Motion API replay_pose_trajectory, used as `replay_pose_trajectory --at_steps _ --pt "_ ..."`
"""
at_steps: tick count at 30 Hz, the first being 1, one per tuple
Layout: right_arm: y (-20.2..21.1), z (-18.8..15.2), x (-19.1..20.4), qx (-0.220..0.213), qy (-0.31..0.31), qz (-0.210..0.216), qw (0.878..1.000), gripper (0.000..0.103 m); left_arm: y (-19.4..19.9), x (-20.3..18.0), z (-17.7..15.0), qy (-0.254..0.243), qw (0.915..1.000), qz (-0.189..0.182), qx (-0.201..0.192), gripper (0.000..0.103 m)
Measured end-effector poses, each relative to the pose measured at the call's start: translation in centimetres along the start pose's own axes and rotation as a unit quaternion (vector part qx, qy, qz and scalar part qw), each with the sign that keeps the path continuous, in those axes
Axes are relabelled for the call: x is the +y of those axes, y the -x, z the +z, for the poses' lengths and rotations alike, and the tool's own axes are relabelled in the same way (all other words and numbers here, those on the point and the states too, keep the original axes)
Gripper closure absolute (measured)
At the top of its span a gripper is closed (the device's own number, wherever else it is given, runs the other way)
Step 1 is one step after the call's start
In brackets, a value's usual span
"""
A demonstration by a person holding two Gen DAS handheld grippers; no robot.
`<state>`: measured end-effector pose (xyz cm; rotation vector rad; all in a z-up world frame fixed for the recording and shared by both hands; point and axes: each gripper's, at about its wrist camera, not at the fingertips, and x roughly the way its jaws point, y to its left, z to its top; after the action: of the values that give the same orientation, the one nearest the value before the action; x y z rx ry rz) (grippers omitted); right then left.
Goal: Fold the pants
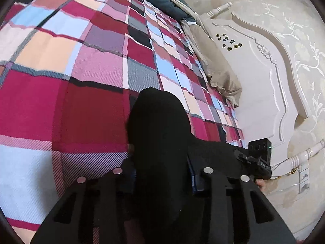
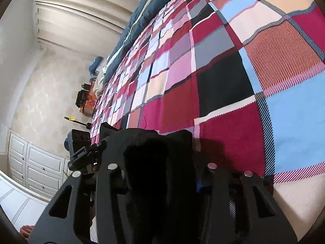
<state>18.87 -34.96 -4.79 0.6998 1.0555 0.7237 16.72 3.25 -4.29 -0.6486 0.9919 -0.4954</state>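
The black pants [image 1: 160, 126] bulge up between the fingers of my left gripper [image 1: 162, 174], which is shut on the cloth above the checked bed cover. The cloth runs right toward the other gripper [image 1: 256, 158], seen at the right edge. In the right wrist view the black pants [image 2: 154, 150] fill the gap of my right gripper [image 2: 162, 174], which is shut on them. The left gripper [image 2: 85, 154] shows at the left, joined by the same stretch of cloth. The fingertips of both are hidden by the fabric.
A red, pink, blue and black checked blanket [image 1: 71, 71] covers the bed. A beige pillow [image 1: 215, 65] lies by the white carved headboard [image 1: 264, 77]. A blue duvet [image 2: 130, 32] runs along the far side. White drawers [image 2: 40, 166] and curtains [image 2: 77, 10] stand beyond the bed's foot.
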Motion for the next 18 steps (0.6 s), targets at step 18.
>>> replay_pose_trajectory --at_steps 18 --pt "-1.4 0.9 1.3 -0.011 0.006 0.002 1.0 0.065 1.6 -1.8 0.3 -0.053 0.9951 0.075 -0.035 0.07"
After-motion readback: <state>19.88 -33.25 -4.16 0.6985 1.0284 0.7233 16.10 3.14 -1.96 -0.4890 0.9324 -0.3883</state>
